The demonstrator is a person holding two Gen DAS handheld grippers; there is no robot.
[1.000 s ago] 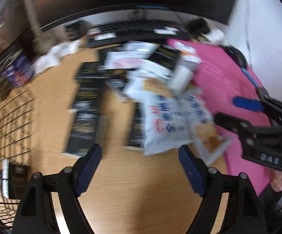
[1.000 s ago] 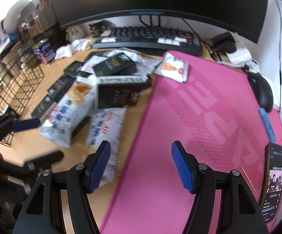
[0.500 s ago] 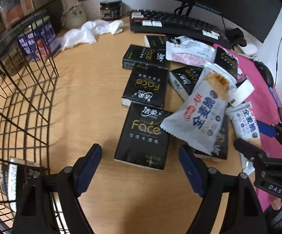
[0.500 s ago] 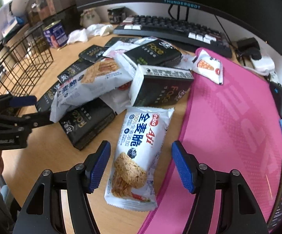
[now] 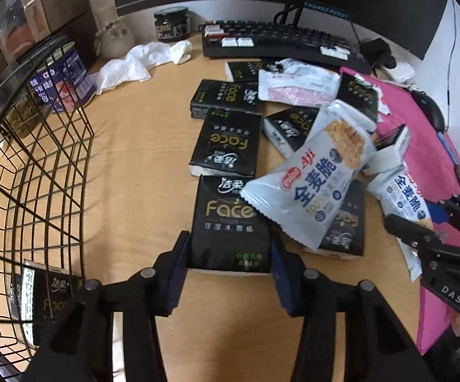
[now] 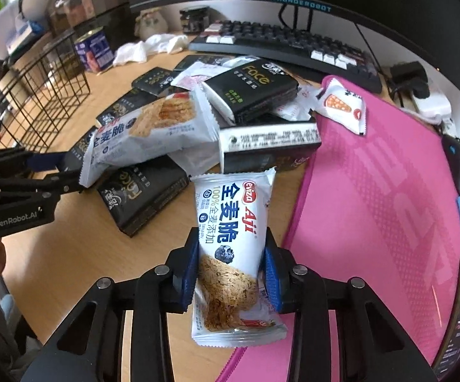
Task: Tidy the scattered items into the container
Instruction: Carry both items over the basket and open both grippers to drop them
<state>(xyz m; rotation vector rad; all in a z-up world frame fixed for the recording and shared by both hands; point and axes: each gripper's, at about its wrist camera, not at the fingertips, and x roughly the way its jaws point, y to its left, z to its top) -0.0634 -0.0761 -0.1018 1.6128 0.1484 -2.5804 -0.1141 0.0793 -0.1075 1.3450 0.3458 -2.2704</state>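
Both grippers have just closed, the left gripper (image 5: 228, 273) on a tissue pack (image 5: 230, 222) nearer the wire basket (image 5: 38, 172) at left, the right gripper (image 6: 230, 273) on a cracker packet (image 6: 230, 248).

Tissue pack (image 5: 230, 222): black, gold "Face" lettering, flat on tabletop, nearest of a row.
Cracker packet (image 6: 230, 254): white, blue print, lengthwise at pink mat's edge.
Wire basket (image 5: 38, 172): black grid, left side, one tissue pack inside.
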